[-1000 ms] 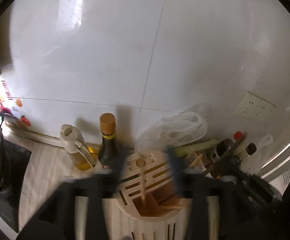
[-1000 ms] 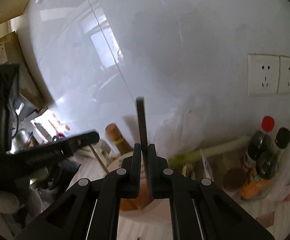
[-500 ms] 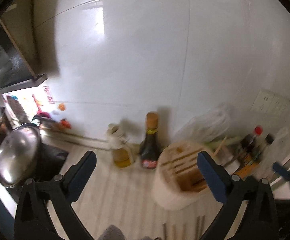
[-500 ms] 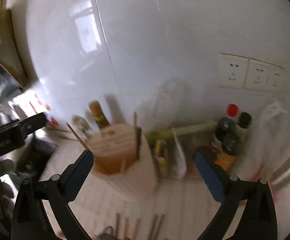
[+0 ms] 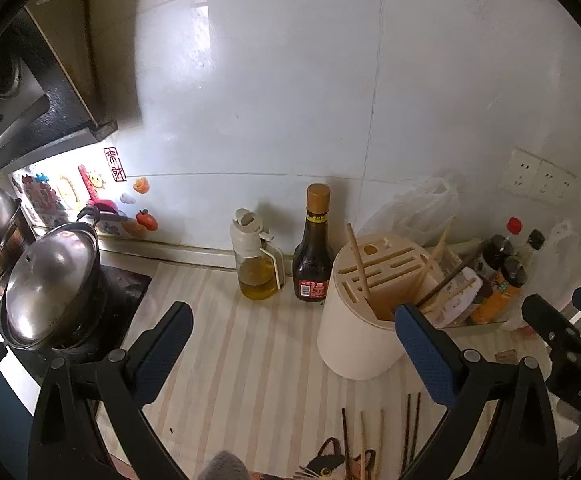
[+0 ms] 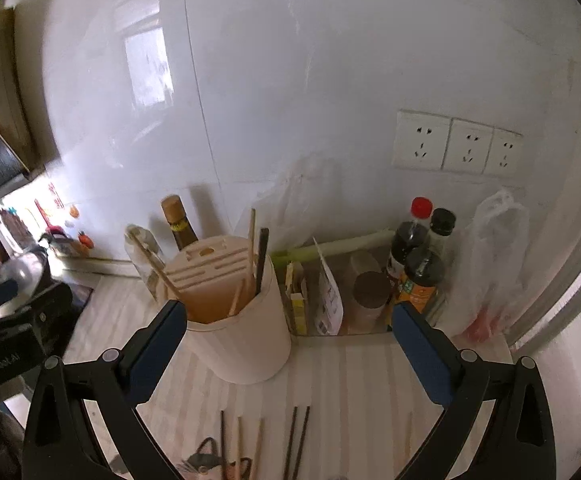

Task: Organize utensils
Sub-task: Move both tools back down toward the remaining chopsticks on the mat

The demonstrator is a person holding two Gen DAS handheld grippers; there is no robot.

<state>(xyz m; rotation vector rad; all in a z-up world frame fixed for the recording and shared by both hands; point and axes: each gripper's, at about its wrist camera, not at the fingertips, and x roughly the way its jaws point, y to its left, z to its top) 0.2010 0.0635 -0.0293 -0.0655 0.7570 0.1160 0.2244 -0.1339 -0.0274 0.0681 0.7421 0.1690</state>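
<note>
A cream utensil holder (image 5: 360, 332) (image 6: 238, 320) stands on the striped counter with a few chopsticks in it: a pale one (image 5: 356, 258) (image 6: 252, 236) and a dark one (image 6: 261, 258). Several loose chopsticks (image 5: 364, 436) (image 6: 296, 440) lie on the counter in front of it. My left gripper (image 5: 290, 332) is open and empty, to the left of and short of the holder. My right gripper (image 6: 290, 324) is open and empty too, with the holder just beyond its left finger (image 6: 170, 324). Each gripper shows at the edge of the other's view.
An oil dispenser (image 5: 254, 264) and a dark sauce bottle (image 5: 312, 256) stand left of the holder. A lidded pot (image 5: 50, 288) sits on the stove at far left. A tray of packets (image 6: 322, 300) and sauce bottles (image 6: 418, 264) lie to the right. Plastic bags and wall sockets (image 6: 458, 148) are behind.
My right gripper has opened and let go of the dark chopstick, which now stands in the holder. The left jaws have widened. Both grippers have drawn back from the holder.
</note>
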